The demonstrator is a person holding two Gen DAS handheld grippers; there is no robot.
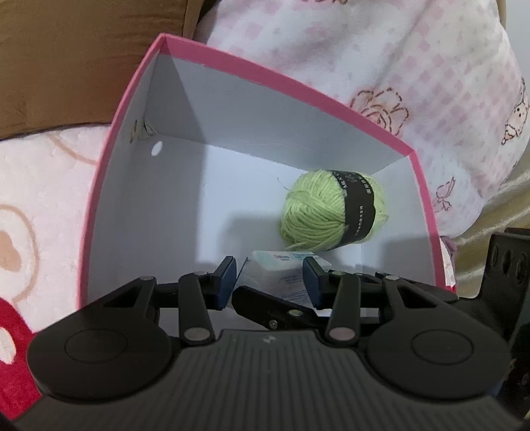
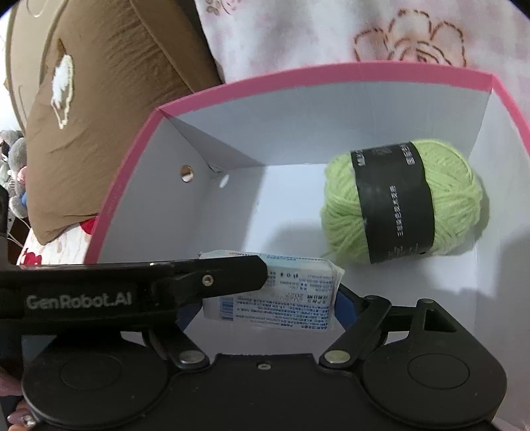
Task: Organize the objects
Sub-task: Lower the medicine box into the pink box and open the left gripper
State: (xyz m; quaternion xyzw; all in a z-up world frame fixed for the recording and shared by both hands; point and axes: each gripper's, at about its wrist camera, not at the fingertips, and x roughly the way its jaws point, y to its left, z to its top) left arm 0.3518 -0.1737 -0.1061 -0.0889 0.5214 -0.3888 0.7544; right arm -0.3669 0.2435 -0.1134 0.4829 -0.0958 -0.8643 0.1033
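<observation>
A pink box with white inner walls (image 1: pixel 165 212) (image 2: pixel 139 205) lies open on the bed. A green yarn ball with a black label (image 1: pixel 333 210) (image 2: pixel 402 202) rests on its floor at the far right. A white tissue packet with blue print (image 2: pixel 281 295) (image 1: pixel 288 270) is inside the box near the front. My right gripper (image 2: pixel 265 298) is shut on the packet; its left finger is hidden behind the left gripper's black body. My left gripper (image 1: pixel 270 281) is open above the box, with the packet and the right gripper's finger below it.
A brown pillow (image 2: pixel 109 99) (image 1: pixel 66 59) leans behind the box on the left. A pink-checked blanket with flower drawings (image 1: pixel 381 66) (image 2: pixel 331 30) lies behind and to the right. A pale plush blanket with red patches (image 1: pixel 36 215) is at the left.
</observation>
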